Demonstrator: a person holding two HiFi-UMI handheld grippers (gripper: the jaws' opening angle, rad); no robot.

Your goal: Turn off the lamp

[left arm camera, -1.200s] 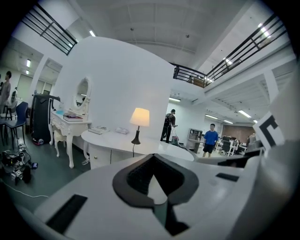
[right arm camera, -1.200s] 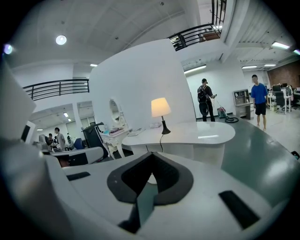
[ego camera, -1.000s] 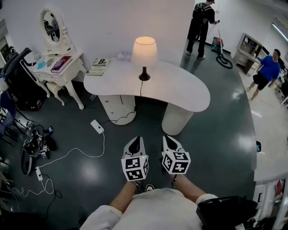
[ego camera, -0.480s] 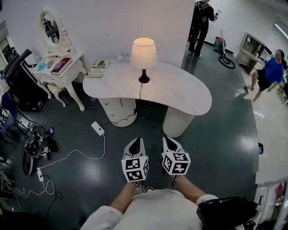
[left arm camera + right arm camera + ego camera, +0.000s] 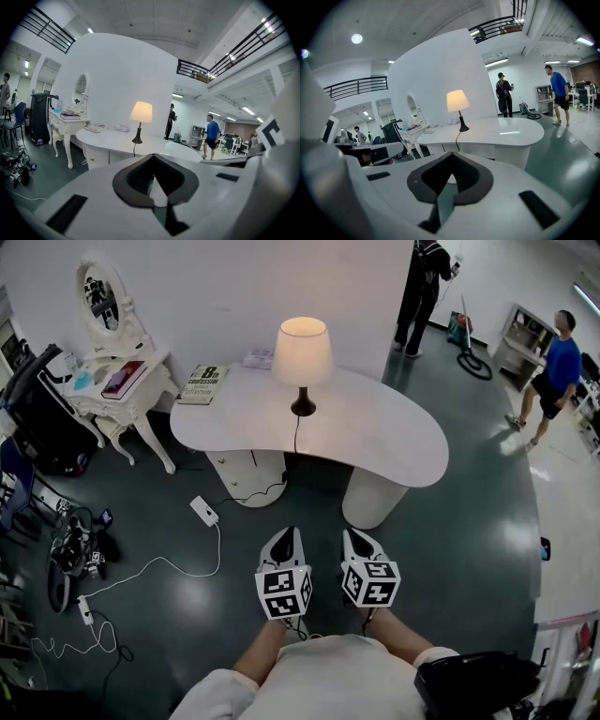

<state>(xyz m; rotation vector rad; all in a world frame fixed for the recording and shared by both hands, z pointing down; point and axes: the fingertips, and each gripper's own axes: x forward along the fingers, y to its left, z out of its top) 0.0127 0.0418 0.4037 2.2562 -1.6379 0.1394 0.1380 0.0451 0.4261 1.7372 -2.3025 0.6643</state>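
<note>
Closing in on the desk (image 5: 375,437), slightly nearer than a second ago; lamp (image 5: 302,352) near its back edge still lit. Left gripper (image 5: 285,536), right gripper (image 5: 354,538): jaws together, empty, well short.

Counting off: one lamp (image 5: 301,352), one curved white table (image 5: 394,439), one dressing table (image 5: 131,392), one oval mirror (image 5: 98,296). Two people out back: person in black (image 5: 424,282), person in blue (image 5: 560,362). Two grippers up front: left gripper (image 5: 286,535), right gripper (image 5: 353,535).

The lamp (image 5: 302,352) has a cord (image 5: 296,435) that partly hides under the desk (image 5: 394,442). Behind the lamp, a person (image 5: 422,292) is cut off at the top.
</note>
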